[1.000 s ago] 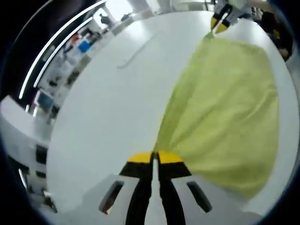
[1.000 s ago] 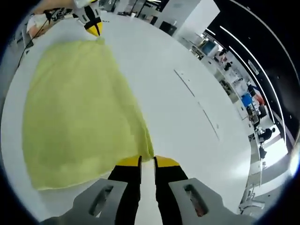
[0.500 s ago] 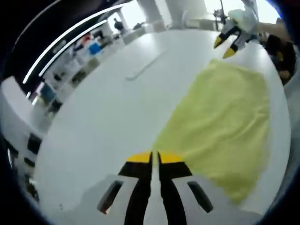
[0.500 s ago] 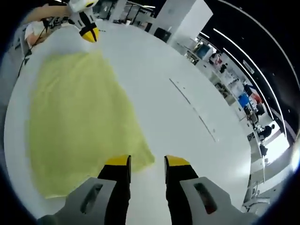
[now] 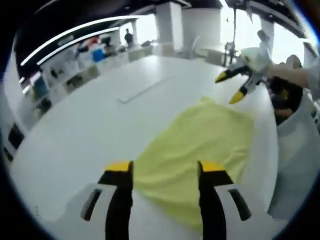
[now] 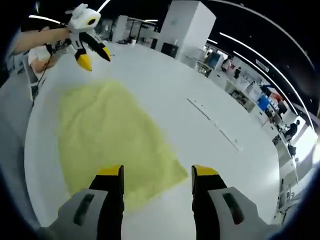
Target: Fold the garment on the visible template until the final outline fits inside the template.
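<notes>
A yellow-green garment (image 5: 200,145) lies flat on the white table (image 5: 85,135), and nothing grips it. In the left gripper view my left gripper (image 5: 165,168) hangs open above its near edge, with cloth showing between the jaws. My right gripper (image 5: 228,88) hovers open above the far corner, held by a hand. In the right gripper view the garment (image 6: 110,140) spreads away from my open right gripper (image 6: 157,172), whose jaws straddle its near corner. The left gripper (image 6: 96,59) floats open over the far end. I cannot make out a template outline.
A thin pale strip (image 5: 142,90) lies on the table beyond the garment, seen also as the strip (image 6: 215,125). Past the table's rim are shelves, desks and white pillars (image 6: 182,30). A seated person (image 5: 282,97) is at the far right edge.
Both grippers let go of the garment corners they pinched, opened wide and rose away from the table. The garment dropped and now lies flat.
</notes>
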`<state>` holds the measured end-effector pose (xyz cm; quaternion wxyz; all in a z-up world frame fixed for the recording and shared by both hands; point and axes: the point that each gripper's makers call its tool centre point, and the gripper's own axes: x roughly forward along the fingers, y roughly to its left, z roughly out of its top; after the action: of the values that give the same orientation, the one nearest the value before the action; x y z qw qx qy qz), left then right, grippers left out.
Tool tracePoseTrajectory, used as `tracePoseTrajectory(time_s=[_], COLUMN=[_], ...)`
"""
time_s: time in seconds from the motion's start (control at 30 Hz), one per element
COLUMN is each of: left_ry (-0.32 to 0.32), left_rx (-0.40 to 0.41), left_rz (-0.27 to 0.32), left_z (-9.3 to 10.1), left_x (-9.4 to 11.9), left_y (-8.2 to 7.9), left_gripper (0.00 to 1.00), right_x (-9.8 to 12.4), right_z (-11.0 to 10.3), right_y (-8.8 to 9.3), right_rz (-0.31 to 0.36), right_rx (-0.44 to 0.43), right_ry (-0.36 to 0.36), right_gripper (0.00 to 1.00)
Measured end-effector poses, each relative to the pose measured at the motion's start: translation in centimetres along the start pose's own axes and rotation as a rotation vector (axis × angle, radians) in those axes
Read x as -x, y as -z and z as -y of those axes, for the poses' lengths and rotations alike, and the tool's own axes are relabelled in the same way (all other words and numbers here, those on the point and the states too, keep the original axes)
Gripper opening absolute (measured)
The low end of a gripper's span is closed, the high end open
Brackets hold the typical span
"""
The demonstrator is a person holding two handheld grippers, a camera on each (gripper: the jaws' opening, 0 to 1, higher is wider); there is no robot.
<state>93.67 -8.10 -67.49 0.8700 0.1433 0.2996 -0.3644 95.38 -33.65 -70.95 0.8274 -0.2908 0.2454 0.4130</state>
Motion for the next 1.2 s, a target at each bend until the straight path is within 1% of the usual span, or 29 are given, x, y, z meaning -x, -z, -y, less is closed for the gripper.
tracePoseTrajectory(time_s=[0.07,0.1,0.13,0.23,0.3,0.37,0.47,0.6,0.77,0.93,1.0,1.07,1.2], left_ry=[0.01,0.024,0.033,0.058,0.075,0.086,0.102,0.118,0.119,0.115,0.111,0.11,0.112], left_rx=[0.002,-0.003,-0.003,0.0,0.0,0.014,0.024,0.023,0.03,0.043,0.059,0.08,0.11], left_rz=[0.006,0.015,0.014,0.014,0.018,0.021,0.031,0.029,0.043,0.056,0.062,0.064,0.07], left_z=[0.5,1.1,1.5,2.6,3.1,3.5,4.2,5.0,5.5,6.0,6.2,6.4,7.1], left_x=[0.3,0.5,0.7,1.0,1.2,1.4,1.8,2.4,3.1,4.0,4.5,5.0,5.8], left_y=[0.0,0.0,0.0,0.4,0.7,0.8,0.9,1.1,1.2,1.6,1.9,2.4,3.3], left_gripper=[0.59,0.62,0.66,0.73,0.76,0.81,0.87,0.99,1.0,0.99,0.99,0.98,0.98], right_x=[0.4,0.8,0.9,1.6,1.9,2.2,2.6,3.3,4.2,5.2,5.8,6.3,6.9], right_z=[-0.5,-1.2,-1.4,-2.4,-2.9,-3.2,-3.6,-3.7,-4.0,-4.6,-4.6,-4.9,-5.7], right_y=[0.1,0.3,0.4,0.7,0.9,1.0,0.8,0.4,-0.4,-0.5,-0.5,-0.4,0.0], right_rz=[0.008,0.013,0.014,0.022,0.025,0.027,0.04,0.062,0.093,0.105,0.116,0.131,0.142], right_rx=[-0.011,-0.038,-0.044,-0.067,-0.075,-0.086,-0.094,-0.11,-0.136,-0.132,-0.143,-0.171,-0.207], right_ry=[-0.006,-0.014,-0.017,-0.023,-0.028,-0.028,-0.023,-0.015,-0.012,-0.002,0.005,0.005,0.001], right_gripper=[0.6,0.62,0.63,0.67,0.71,0.76,0.82,0.85,0.89,0.86,0.86,0.86,0.89])
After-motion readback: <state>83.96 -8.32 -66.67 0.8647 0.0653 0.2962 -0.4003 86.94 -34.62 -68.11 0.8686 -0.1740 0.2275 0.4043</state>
